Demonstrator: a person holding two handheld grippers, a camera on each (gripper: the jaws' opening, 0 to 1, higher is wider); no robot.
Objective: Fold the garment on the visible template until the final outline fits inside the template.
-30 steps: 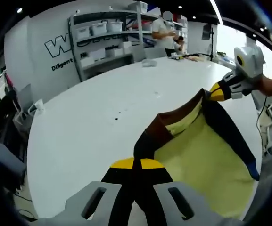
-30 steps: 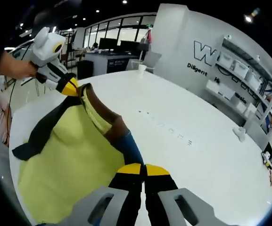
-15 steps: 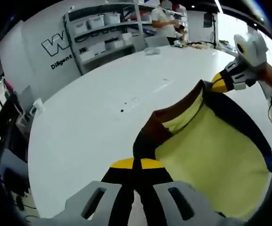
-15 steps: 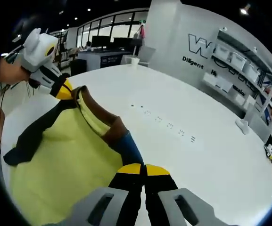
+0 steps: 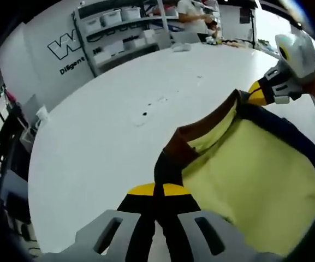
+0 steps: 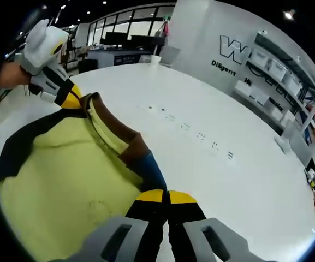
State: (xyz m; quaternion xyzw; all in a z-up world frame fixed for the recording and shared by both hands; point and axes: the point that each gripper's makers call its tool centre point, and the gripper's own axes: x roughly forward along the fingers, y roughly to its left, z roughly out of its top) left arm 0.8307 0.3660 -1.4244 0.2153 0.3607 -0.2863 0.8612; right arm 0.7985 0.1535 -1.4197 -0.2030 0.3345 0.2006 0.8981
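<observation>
garment: a yellow tee (image 5: 255, 169) with brown collar and dark sleeves, pulled taut between the 2 grippers over the white table (image 5: 108, 125); looks lifted along the collar edge, but how much of the body rests on the table is hard to call through the fisheye.

left gripper: left gripper (image 5: 155, 191) has its yellow tips pinched together on the garment's dark shoulder edge, right at the bottom of the left gripper view; the cloth runs up and away from the jaws toward the other gripper.

right gripper: right gripper (image 6: 167, 196) is clamped the same way on the blue-and-brown shoulder fabric, tips closed on it.

hand pose: in the left gripper view the right gripper comes in from the upper right with a hand behind it; in the right gripper view the left one sits upper left, both pointing in at the collar.

template: small dark marks (image 6: 192, 131) in a row on the table, just beyond the collar.

open room: loads of bare table past the collar; shelving (image 5: 124, 27) and a wall with lettering well beyond the far edge.
</observation>
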